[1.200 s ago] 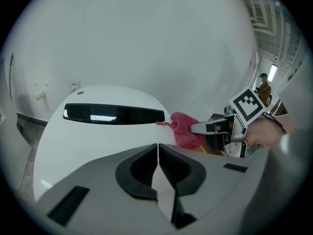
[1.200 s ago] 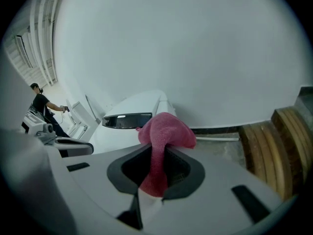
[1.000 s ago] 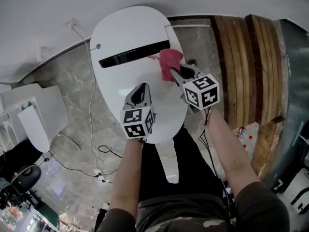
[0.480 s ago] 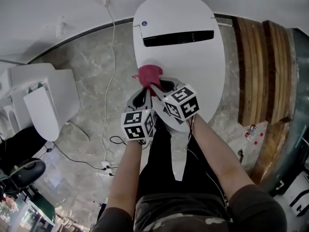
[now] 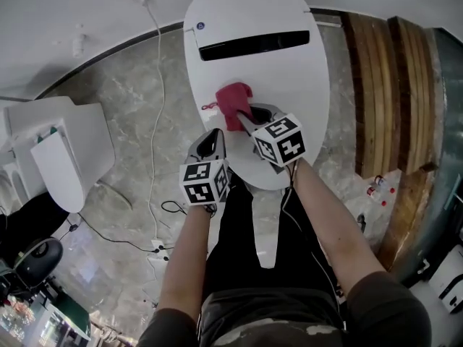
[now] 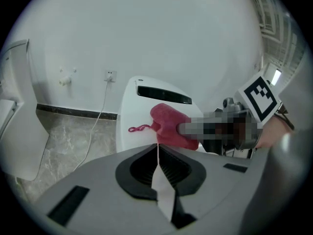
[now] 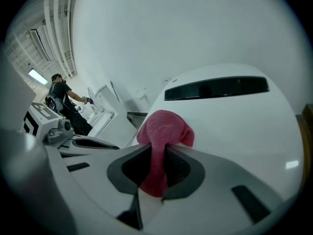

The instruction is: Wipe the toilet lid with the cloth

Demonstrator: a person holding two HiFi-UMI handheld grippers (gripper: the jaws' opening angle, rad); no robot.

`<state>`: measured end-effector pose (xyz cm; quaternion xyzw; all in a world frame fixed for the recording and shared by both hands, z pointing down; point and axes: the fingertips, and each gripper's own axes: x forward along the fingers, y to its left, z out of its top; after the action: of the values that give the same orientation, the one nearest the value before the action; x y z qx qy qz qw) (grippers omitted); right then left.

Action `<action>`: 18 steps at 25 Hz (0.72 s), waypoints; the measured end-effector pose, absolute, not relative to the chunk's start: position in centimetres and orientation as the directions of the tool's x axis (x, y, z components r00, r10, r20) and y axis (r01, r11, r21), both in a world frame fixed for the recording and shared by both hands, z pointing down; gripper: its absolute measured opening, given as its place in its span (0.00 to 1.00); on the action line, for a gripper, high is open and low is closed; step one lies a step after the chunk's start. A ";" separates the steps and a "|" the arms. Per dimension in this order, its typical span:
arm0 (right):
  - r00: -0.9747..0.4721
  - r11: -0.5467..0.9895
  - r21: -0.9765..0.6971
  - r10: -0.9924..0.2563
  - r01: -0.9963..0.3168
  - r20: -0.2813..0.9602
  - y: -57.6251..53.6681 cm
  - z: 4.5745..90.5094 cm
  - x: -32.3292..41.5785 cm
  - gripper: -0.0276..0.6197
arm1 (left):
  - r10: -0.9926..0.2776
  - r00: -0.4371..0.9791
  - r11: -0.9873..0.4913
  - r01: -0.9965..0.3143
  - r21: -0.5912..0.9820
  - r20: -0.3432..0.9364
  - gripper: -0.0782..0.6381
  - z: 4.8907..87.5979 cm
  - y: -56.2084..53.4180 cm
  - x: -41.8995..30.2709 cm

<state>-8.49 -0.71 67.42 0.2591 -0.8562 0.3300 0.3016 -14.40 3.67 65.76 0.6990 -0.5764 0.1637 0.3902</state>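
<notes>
Toilet lid: the white, glossy, oval toilet lid (image 5: 253, 56) is down and takes up the middle of the head view. No streak, wet patch or dirt shows on it, so the pictures do not tell which parts have been wiped. Judged from the contact alone, wiping is under way and not finished.

Black strip: a long dark slot (image 5: 253, 45) crosses the lid near its far edge. The lid around it and beyond it looks bare and is probably left to cover.

Right gripper: the grey two-jaw right gripper (image 5: 246, 118) is over the lid's middle, a little toward its left edge. Its jaws are clamped on the cloth, whose tail runs back between the pads.

Left gripper: the matching left gripper (image 5: 212, 139) hangs just beside the right one, at the lid's near left edge. Its jaws are pressed together with nothing between them, and it appears to take no part in the wiping.

Cloth: the red, fuzzy, bunched cloth (image 5: 233, 101) sits on the lid's middle on the near side of the slot, apparently pressed against the surface.

Cloth loop: a thin red hanging loop (image 6: 137, 129) trails from the cloth toward the lid's left edge.
</notes>
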 end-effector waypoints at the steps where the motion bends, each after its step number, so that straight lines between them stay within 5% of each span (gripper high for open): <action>1: -0.676 0.636 -0.406 -0.257 -0.656 0.691 -1.0 67.4 -6.9 0.13 | -0.679 0.287 -0.037 -0.933 0.359 0.676 0.13 65.6 3.5 -13.2; 18: -0.546 0.474 -0.348 -0.383 -0.809 0.745 -4.7 68.5 18.9 0.13 | -0.671 0.368 -0.127 -0.912 0.390 0.643 0.13 65.1 1.1 7.9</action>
<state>18.93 -4.66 68.47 0.3704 -0.8043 0.3547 0.3001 7.87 1.15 65.09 0.7339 -0.5394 0.1576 0.3816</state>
